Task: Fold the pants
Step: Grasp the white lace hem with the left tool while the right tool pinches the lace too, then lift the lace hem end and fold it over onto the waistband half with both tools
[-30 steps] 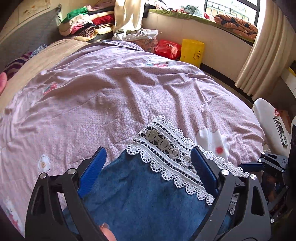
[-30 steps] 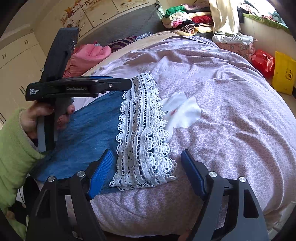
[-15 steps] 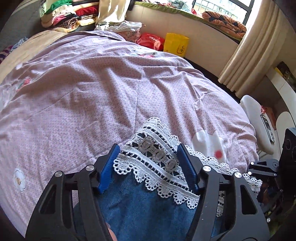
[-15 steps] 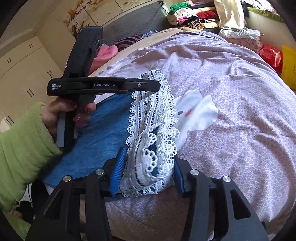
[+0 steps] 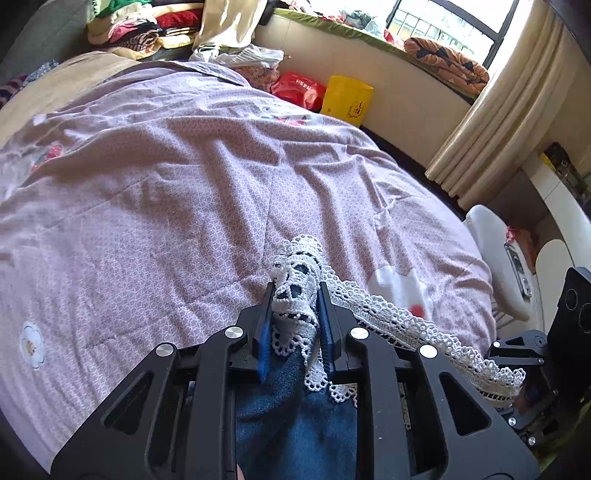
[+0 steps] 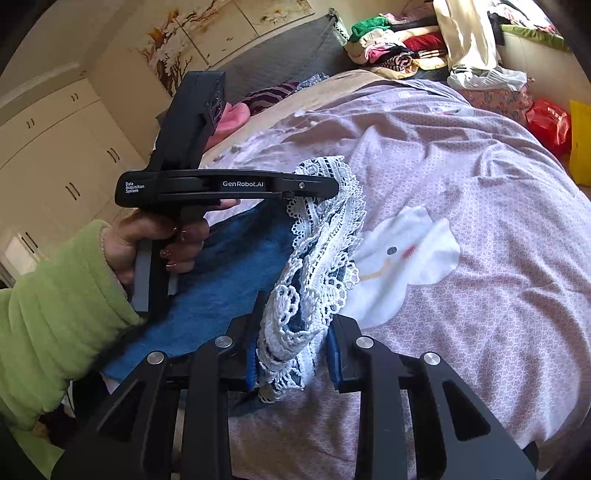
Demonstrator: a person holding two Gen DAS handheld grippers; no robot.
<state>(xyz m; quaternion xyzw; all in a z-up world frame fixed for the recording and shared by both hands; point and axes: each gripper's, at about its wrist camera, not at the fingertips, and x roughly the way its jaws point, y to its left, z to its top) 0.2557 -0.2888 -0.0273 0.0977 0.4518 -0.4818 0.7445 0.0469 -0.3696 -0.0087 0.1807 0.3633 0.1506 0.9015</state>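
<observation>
Early stage, by look. Pants [image 6: 229, 280] lie near bed [image 5: 184, 192] edge, no fold visible yet. Left gripper [image 5: 295, 317] jaws closing, clamped on lace hem [image 5: 299, 284]; right gripper [image 6: 291, 354] jaws closing, clamped on same hem farther along. Folding over, all remaining folds left.

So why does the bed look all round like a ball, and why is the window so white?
Left wrist view: the fisheye lens bends the bedspread into a dome, and daylight washes out the window. Right wrist view: same bending, dark corners, but the lace hem stays sharp.
</observation>
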